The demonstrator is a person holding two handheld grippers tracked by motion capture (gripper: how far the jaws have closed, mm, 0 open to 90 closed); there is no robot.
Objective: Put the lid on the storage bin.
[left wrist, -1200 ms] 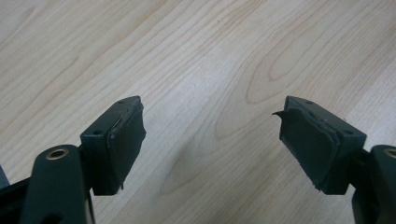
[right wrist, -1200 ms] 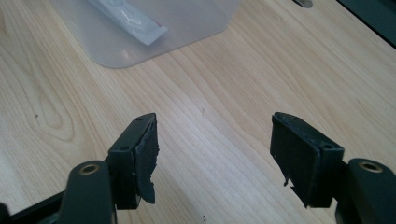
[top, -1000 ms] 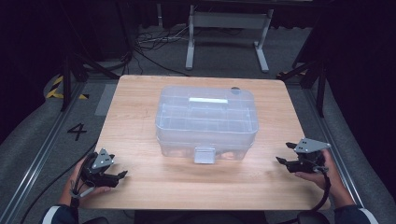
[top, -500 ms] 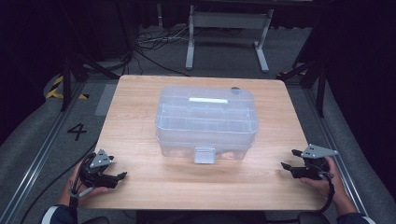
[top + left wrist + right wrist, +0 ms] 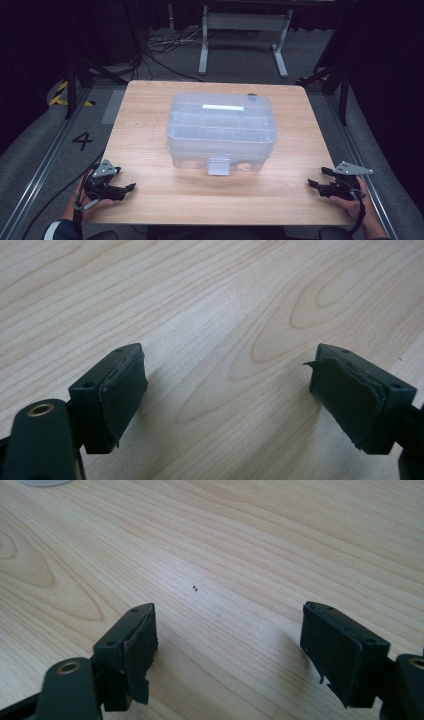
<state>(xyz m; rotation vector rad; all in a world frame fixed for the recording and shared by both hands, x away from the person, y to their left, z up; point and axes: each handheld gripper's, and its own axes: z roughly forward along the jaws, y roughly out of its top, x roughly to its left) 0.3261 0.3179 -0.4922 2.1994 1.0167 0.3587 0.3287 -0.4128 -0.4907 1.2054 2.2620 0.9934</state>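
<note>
Clear plastic box, lid shut, mid-table, latch on near side. Likely light, stiff, thin-walled, slick; best taken by both end walls or latch tab. Left gripper & right gripper: fingers wide, just been opening, nothing between, well apart from box.

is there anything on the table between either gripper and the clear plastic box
Nothing visible. Bare wooden table lies between the left gripper and the clear plastic box, and between the right gripper and it. Both grippers are open and empty.

A grey carpeted floor surrounds the table, with a white stand and cables behind.
</note>
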